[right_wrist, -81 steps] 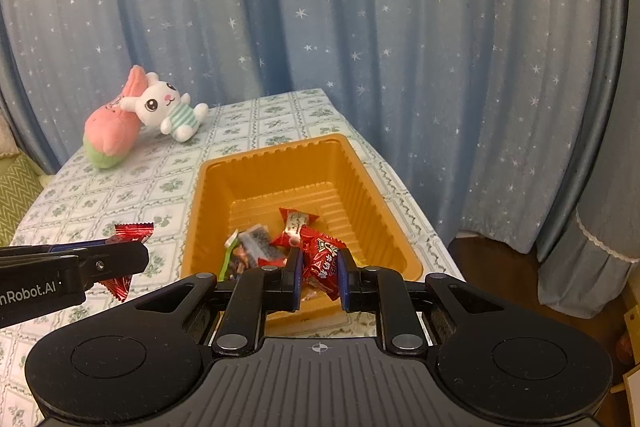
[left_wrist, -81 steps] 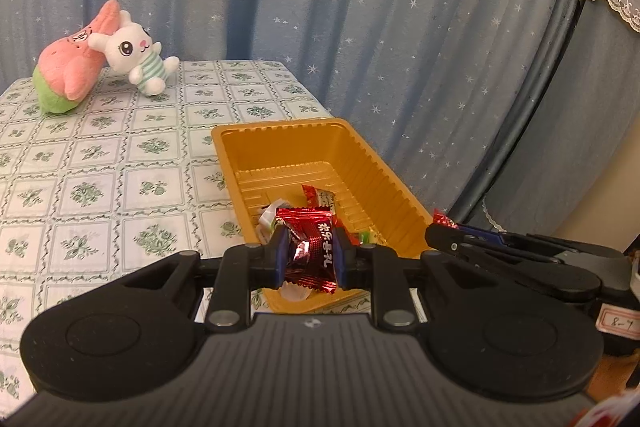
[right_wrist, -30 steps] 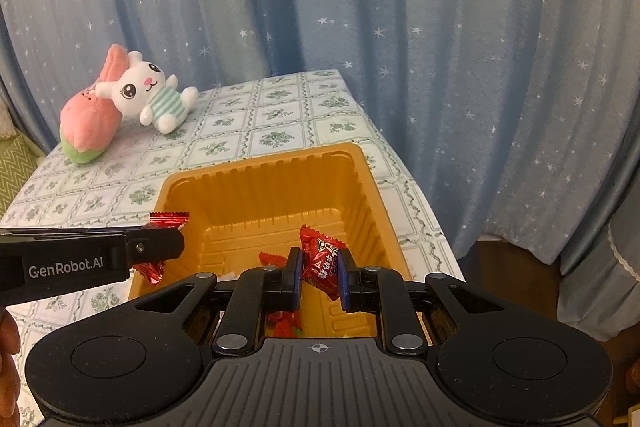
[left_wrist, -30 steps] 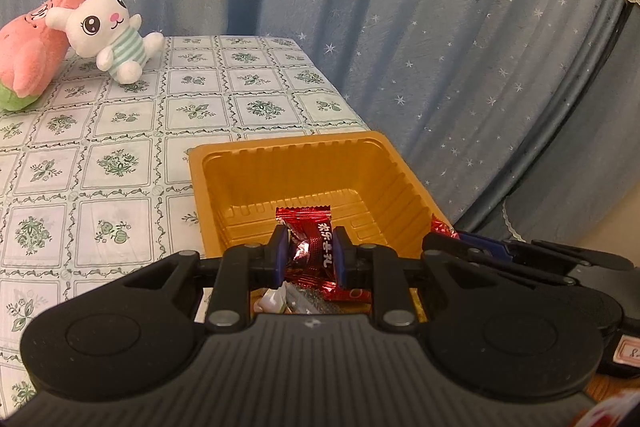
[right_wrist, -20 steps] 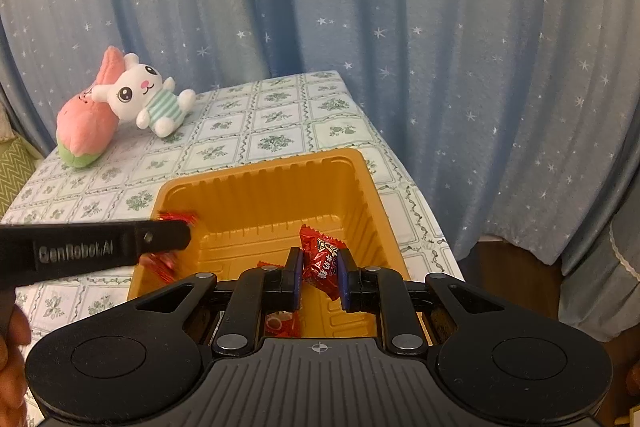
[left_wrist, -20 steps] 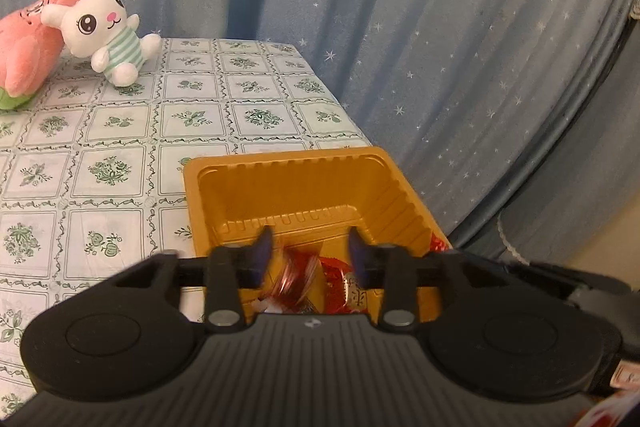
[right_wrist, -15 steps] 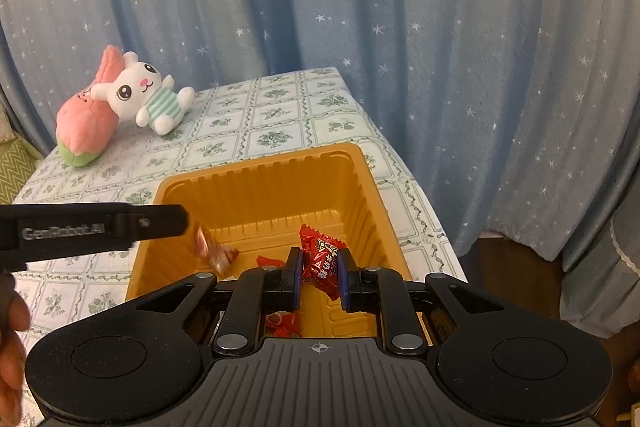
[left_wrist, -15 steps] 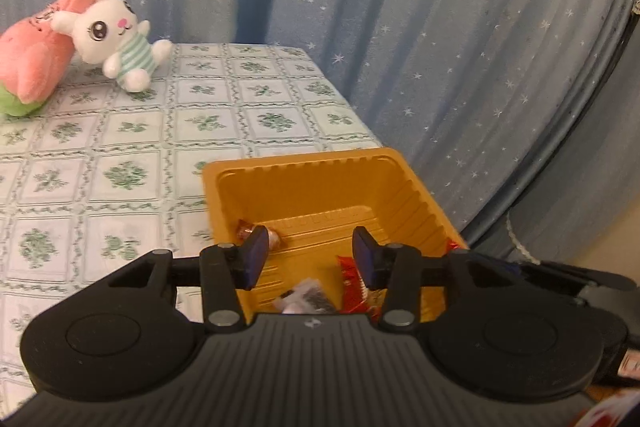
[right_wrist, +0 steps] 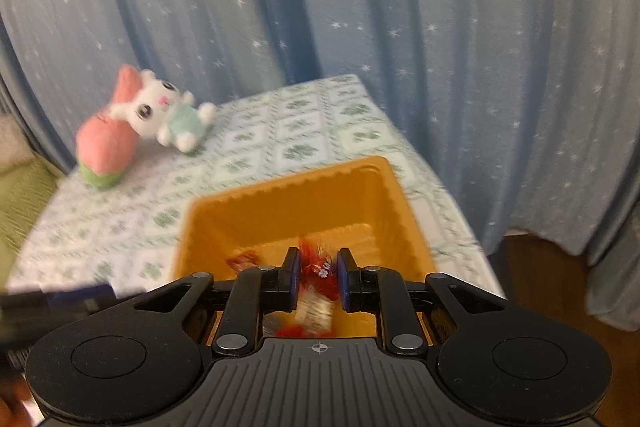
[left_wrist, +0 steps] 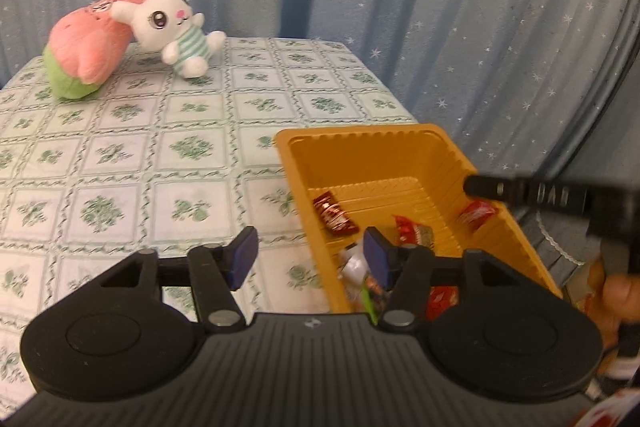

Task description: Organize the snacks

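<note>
Left tool (left_wrist: 306, 259): blue pads spread wide, nothing between them. It hangs over the near left edge of the orange ribbed plastic tray (left_wrist: 362, 143), whose left wall runs just ahead of the right pad; the bare green-flowered checked worktop (left_wrist: 120, 155) lies ahead and to the left.

Right tool (right_wrist: 318, 279): pads narrow, gripping a red foil-wrapped candy (right_wrist: 318, 273). The frame is motion-blurred, so I cannot read the wrapper. The candy sits directly above the tray's near half.

Inside the tray, just beyond the left tool: mixed wrappers at the near end (left_wrist: 356, 279), then a dark red bar wrapper (left_wrist: 334, 215), a red packet (left_wrist: 414, 231) and another red candy (left_wrist: 478, 214) under the right tool's finger.

Far beyond both tools, at the worktop's back edge: a pink-and-green plush (left_wrist: 90, 43) with a white rabbit plush (left_wrist: 172, 27) leaning on it.

Judgement: the left side's drop looks done; the right side's drop is the step in hand. Next move, as I read it: spread the right pads while the candy hangs inside the rim, then send the empty left tool for any loose snack. None shows on the worktop from here.
</note>
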Available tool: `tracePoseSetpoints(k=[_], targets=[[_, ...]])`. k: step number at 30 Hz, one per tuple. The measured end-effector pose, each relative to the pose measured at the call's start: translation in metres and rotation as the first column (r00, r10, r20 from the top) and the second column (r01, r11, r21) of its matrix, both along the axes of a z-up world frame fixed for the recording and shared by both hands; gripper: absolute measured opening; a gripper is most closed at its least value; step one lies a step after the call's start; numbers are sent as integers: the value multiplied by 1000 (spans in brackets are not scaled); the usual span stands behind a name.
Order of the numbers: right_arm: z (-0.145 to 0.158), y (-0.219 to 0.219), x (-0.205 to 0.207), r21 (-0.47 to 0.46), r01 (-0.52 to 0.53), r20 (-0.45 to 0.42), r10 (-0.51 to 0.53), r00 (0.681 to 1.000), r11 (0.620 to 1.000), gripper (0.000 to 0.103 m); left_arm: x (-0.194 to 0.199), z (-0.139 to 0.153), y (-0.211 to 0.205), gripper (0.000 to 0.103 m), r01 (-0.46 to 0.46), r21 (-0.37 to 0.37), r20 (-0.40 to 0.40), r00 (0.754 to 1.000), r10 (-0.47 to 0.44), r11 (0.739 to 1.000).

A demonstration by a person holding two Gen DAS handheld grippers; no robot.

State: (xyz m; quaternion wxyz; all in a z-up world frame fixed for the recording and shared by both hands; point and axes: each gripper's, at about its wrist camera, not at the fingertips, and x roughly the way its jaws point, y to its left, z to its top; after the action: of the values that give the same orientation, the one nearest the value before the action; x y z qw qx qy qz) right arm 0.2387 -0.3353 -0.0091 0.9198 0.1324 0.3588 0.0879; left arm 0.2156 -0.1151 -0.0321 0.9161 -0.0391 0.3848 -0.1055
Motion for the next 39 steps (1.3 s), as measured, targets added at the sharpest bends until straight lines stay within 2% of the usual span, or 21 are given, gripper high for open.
tracePoseSetpoints(k=[1, 2, 4, 7, 16, 19, 26, 39], targets=[[1, 0, 2, 25, -1, 1, 1, 1000, 1000, 22, -3, -1, 2, 67, -7, 6, -1, 1000, 7, 1000], [3, -1, 3, 38, 4, 0, -4, 1000, 999, 40, -6, -2, 5, 70, -11, 9, -1, 1000, 11, 1000], [6, -4, -1, 56, 31, 18, -32, 999, 998, 67, -12, -3, 9, 78, -11, 15, -1, 1000, 11, 1000], [7, -11, -10, 60, 57, 12, -58, 998, 997, 68, -23, -3, 17, 86, -23, 20, 2, 1000, 23, 1000], [17, -24, -65, 49, 118, -27, -116, 993, 992, 68, -69, 2, 27, 99, -35, 15, -11, 999, 36, 999], [21, -19, -87, 37, 105, -50, -103, 993, 994, 73, -85, 6, 28, 102, -41, 12, -16, 999, 41, 999], [30, -3, -142, -32, 78, -77, -80, 994, 996, 82, -127, 22, 36, 103, -65, 22, -6, 998, 66, 998], [44, 20, -214, -112, 24, -105, -36, 994, 993, 83, -190, 51, 47, 103, -86, 6, -3, 996, 86, 996]])
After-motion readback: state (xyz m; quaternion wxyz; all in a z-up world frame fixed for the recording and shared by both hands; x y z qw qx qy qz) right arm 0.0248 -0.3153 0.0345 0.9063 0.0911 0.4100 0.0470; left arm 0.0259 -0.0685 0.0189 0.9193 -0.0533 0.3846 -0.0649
